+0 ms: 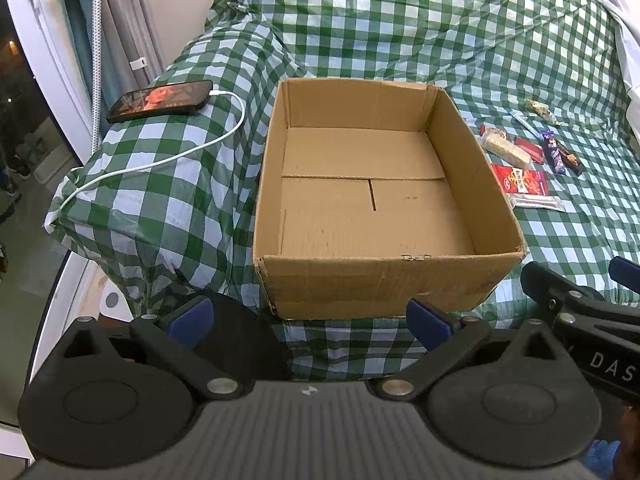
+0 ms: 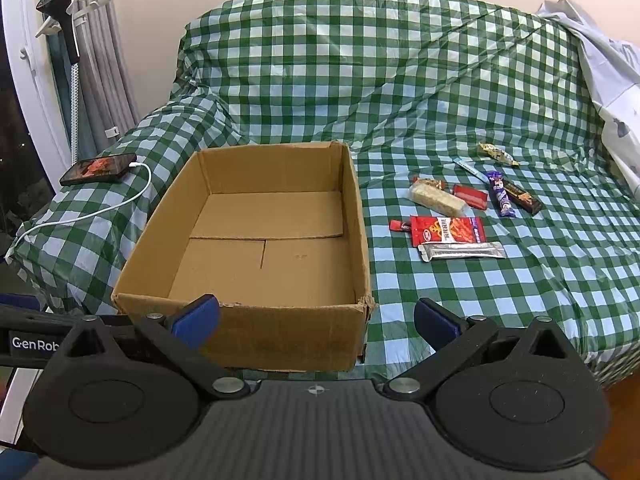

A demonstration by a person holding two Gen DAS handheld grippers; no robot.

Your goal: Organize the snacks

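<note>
An open cardboard box [image 1: 384,276] [image 2: 280,332] sits on the green checked cover with nothing inside. To its right lie several wrapped snacks: a red packet [image 2: 448,230] [image 1: 519,180], a silver bar [image 2: 460,251] [image 1: 536,202], a pale cracker pack [image 2: 438,199] [image 1: 506,147], a purple bar [image 2: 500,194] [image 1: 554,150], a dark bar [image 2: 522,197] and a gold one [image 2: 496,154]. My left gripper [image 1: 310,322] stands open in front of the box's near wall. Holding nothing, my right gripper [image 2: 316,322] is open at the box's near right corner.
A phone [image 1: 160,100] [image 2: 100,168] on a white charging cable [image 1: 160,162] rests on the covered armrest left of the box. Curtains and a window frame stand at far left. A white cloth [image 2: 612,92] drapes at the far right. The other gripper's body [image 1: 580,316] shows at right.
</note>
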